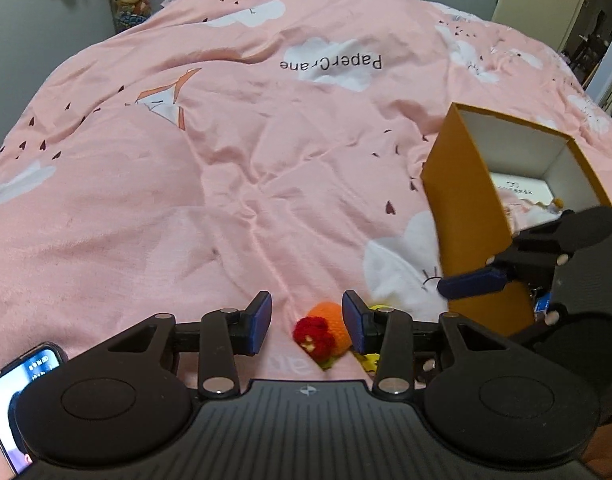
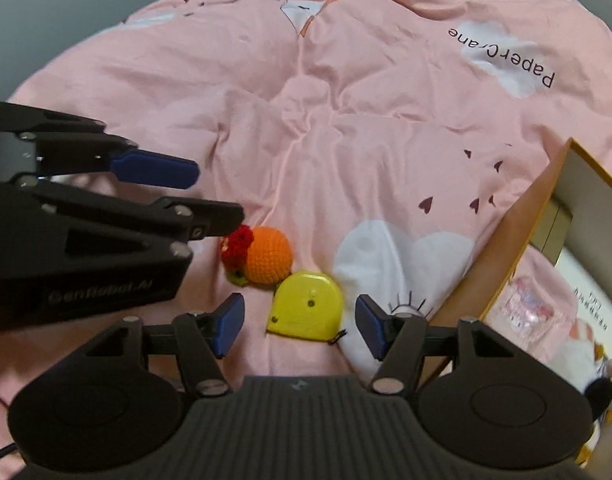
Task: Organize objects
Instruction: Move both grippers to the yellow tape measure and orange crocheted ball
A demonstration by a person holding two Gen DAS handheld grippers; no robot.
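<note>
Left tool [image 1: 307, 323], jaws spread and empty, hovered directly over the crocheted orange toy [image 1: 326, 332] on the bed [image 1: 186, 200], the toy lying between its fingers but apart from both. Right tool [image 2: 299, 325], likewise spread and empty, bracketed the yellow tape measure [image 2: 308, 306], which touched the toy's near side. The orange box [image 1: 466, 208] stood open to the right, nearer the right tool.

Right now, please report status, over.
Left claw open around crochet orange. Right claw open around yellow tape measure. Orange box beside, nothing blocking.
</note>
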